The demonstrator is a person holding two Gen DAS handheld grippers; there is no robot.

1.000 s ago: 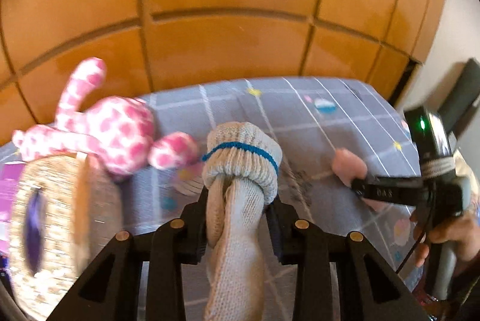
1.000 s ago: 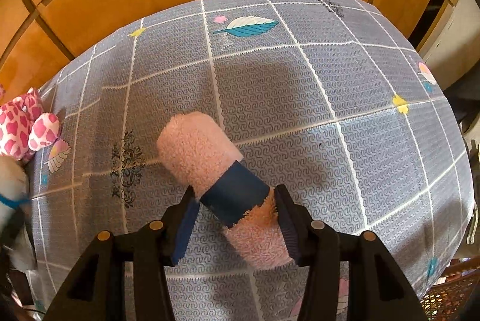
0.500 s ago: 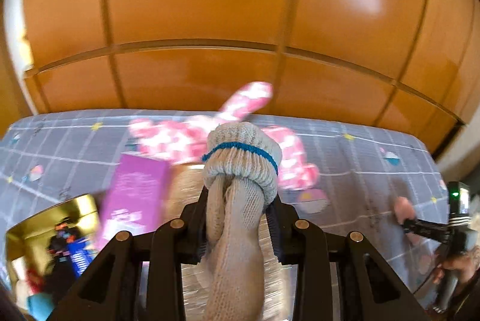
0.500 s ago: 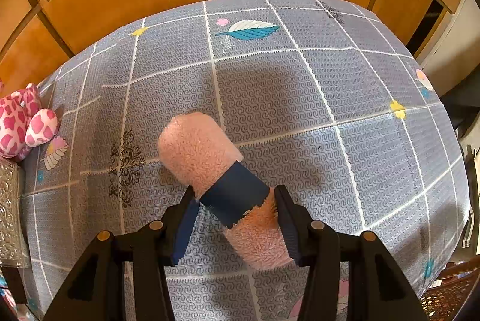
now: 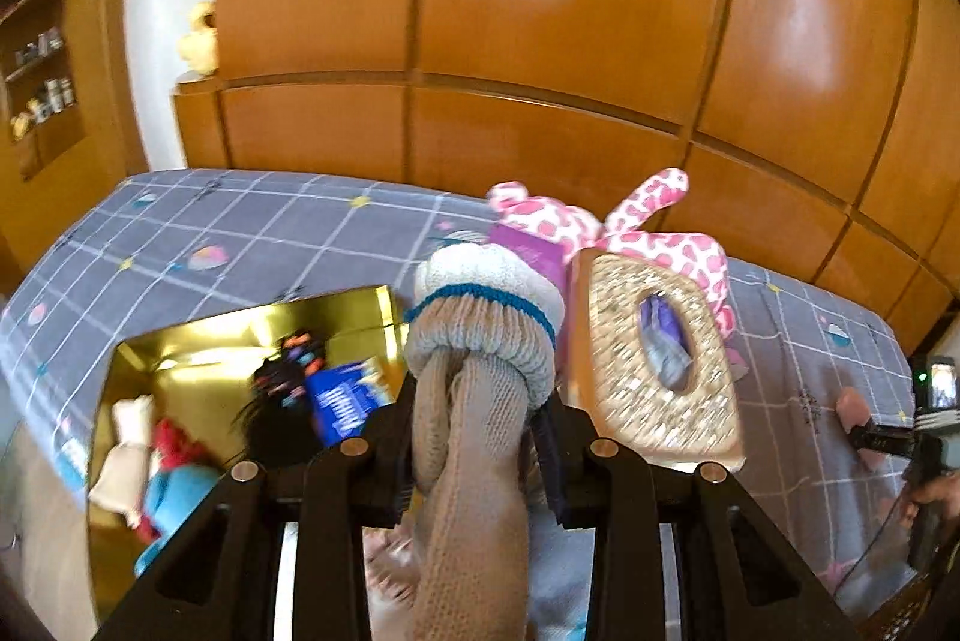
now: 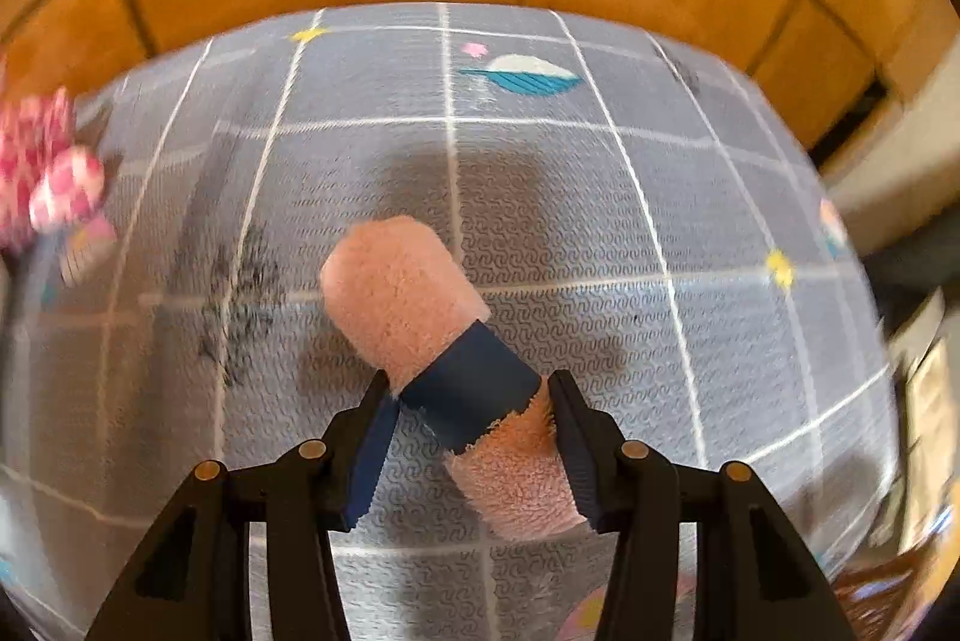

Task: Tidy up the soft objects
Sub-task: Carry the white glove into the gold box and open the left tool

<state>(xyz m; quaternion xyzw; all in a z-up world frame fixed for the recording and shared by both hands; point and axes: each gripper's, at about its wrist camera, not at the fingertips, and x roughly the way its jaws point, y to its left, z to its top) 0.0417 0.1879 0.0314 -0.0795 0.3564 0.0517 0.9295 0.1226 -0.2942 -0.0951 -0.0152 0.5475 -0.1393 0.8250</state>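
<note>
Beige knit fills the left wrist view: a rolled sock bundle [image 5: 480, 335] with a blue band is clamped in the left hand-held gripper [image 5: 477, 431], above the grey checked bench [image 5: 252, 227]. Just beside it stand a glittery tissue box [image 5: 654, 359] and a pink spotted plush [image 5: 636, 233]; a gold box [image 5: 240, 341] holding soft items lies lower left.

Right wrist view: the right hand-held gripper [image 6: 474, 437] is closed on a pink fluffy roll [image 6: 402, 293] with a navy band, which lies slanted across its jaws over the bench.
</note>
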